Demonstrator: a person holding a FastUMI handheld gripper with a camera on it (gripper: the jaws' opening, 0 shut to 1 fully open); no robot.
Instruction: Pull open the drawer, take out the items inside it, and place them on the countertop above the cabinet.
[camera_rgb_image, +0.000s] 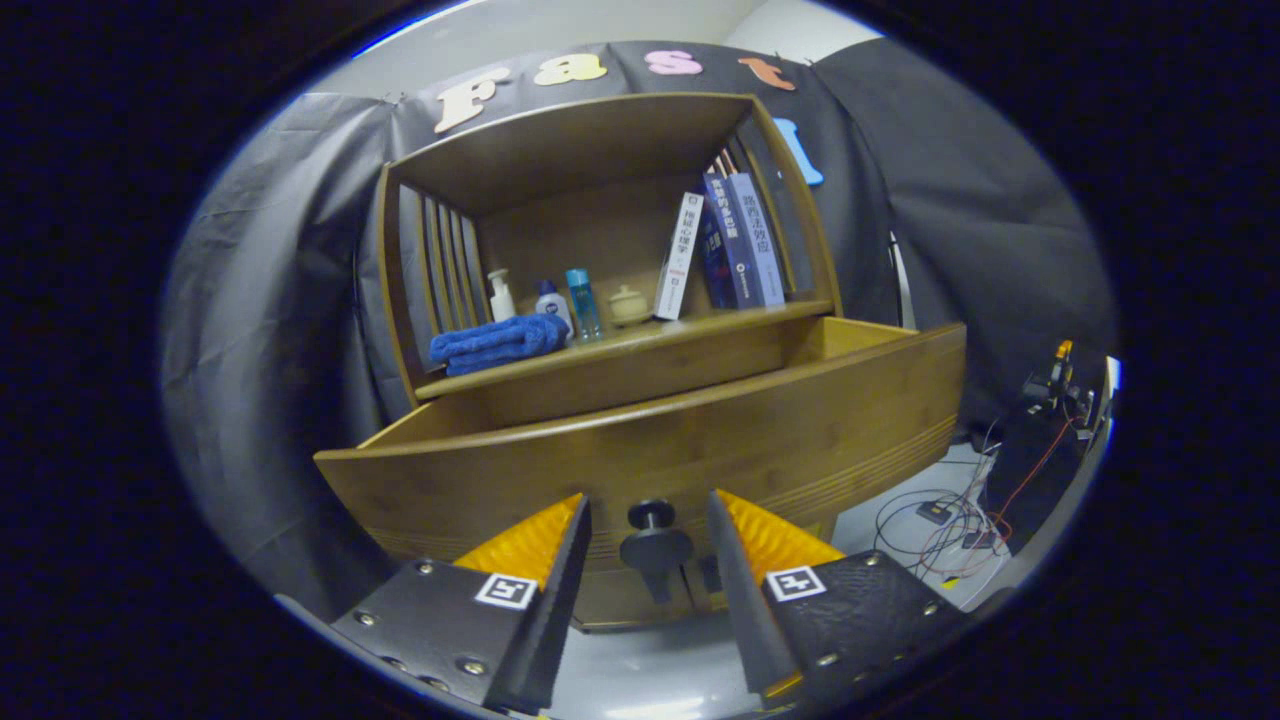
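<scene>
A wooden cabinet's drawer stands pulled out toward me, its curved front panel just ahead of my fingers. Its dark round knob sits in the gap between my fingertips, with space on both sides. My gripper is open and holds nothing. The inside of the drawer is hidden behind its front panel. Above the drawer runs the countertop, a wooden shelf under a boxed hood.
On the countertop lie a folded blue towel, a white pump bottle, two small bottles, a small lidded pot and leaning books. Cables and equipment sit on the floor to the right.
</scene>
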